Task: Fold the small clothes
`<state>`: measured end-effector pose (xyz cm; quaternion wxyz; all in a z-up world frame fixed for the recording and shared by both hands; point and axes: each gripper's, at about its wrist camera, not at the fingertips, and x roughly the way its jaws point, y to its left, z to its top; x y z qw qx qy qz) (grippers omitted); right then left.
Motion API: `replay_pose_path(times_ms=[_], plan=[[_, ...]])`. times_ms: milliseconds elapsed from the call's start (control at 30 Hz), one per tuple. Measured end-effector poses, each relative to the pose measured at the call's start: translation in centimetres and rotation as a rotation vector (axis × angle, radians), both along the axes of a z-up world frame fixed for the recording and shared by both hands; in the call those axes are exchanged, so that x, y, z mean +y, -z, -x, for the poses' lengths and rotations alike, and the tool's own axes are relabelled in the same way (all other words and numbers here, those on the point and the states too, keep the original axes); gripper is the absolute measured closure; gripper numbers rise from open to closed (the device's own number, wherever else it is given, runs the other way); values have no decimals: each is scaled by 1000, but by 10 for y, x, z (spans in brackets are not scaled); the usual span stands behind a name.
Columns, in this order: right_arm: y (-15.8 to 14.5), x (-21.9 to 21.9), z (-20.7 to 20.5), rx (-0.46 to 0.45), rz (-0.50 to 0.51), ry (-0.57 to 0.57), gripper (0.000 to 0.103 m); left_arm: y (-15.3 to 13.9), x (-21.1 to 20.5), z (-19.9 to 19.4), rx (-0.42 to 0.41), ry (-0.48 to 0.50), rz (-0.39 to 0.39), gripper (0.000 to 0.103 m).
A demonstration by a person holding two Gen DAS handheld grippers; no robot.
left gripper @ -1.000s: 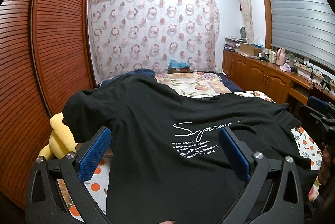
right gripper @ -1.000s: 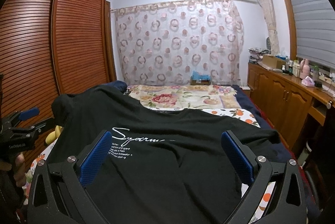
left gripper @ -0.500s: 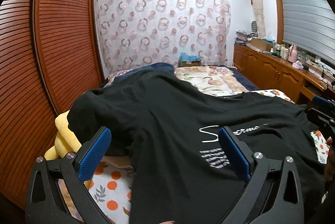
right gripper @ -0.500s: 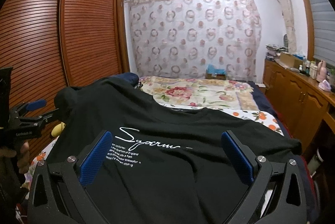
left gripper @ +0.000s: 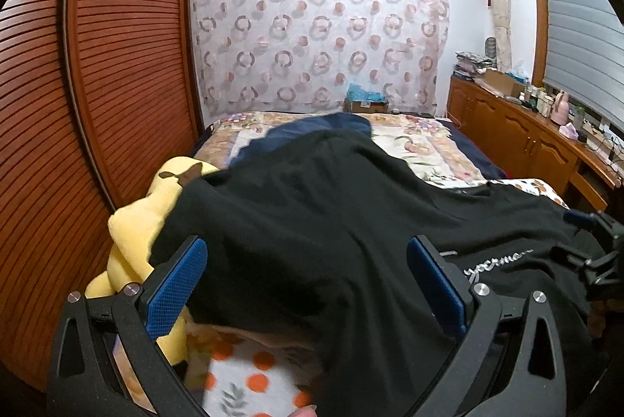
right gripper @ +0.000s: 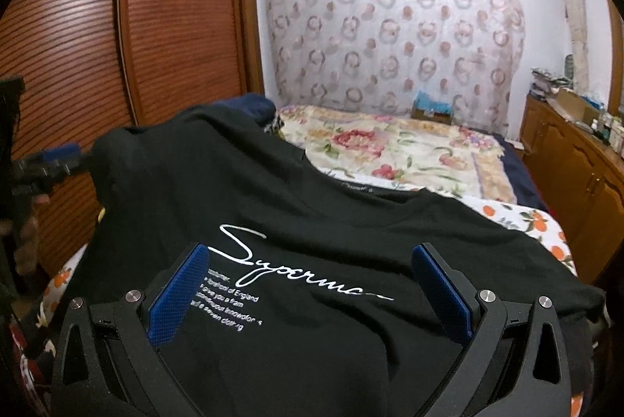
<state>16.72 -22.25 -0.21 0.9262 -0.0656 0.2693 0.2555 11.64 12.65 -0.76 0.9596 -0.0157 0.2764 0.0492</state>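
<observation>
Black T-shirt lay spread across the bed, filling the lower frame. Both the left gripper and right gripper had jaws spread, holding nothing. Folding seemed unstarted; next, pinching a sleeve edge.

The left gripper hangs over the black T-shirt, its two blue-padded fingers spread wide with the shirt's left side lying between and below them. The right gripper hovers over the shirt's printed chest, its jaws equally wide apart and closed on nothing. A hand grips the left gripper's handle beside the shirt's left sleeve.
</observation>
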Motion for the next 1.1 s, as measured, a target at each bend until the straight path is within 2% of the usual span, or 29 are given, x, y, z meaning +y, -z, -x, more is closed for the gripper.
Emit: replay_pose_path(times_ms=[167,267,333,433,633,767,867,900,967,1000,1100], plan=[[6,2,-38,65,31,-21,0,-6,32,-15,13,-14,20,2],[5,9,-59,92,40,-38,0,-4,50,-28,36,-25,28,11],[5,11,-72,109,44,-45,0,-1,62,-38,61,-41,27,22],[5,17,-82,123,46,-52,0,4,80,-50,97,-58,32,33],[9,17,-91,142,33,-61,0,20,96,-62,167,-38,114,37],[11,21,-94,142,24,-62,0,21,101,-77,206,-14,114,40],[18,19,-87,131,18,-65,0,19,102,-83,235,8,113,53],[18,19,-87,129,17,-64,0,19,102,-84,253,17,106,64],[19,17,-86,126,10,-63,0,21,100,-87,280,34,94,77],[19,16,-86,124,6,-61,0,22,99,-86,290,47,96,89],[19,14,-83,118,-4,-60,0,13,94,-79,266,57,77,94]])
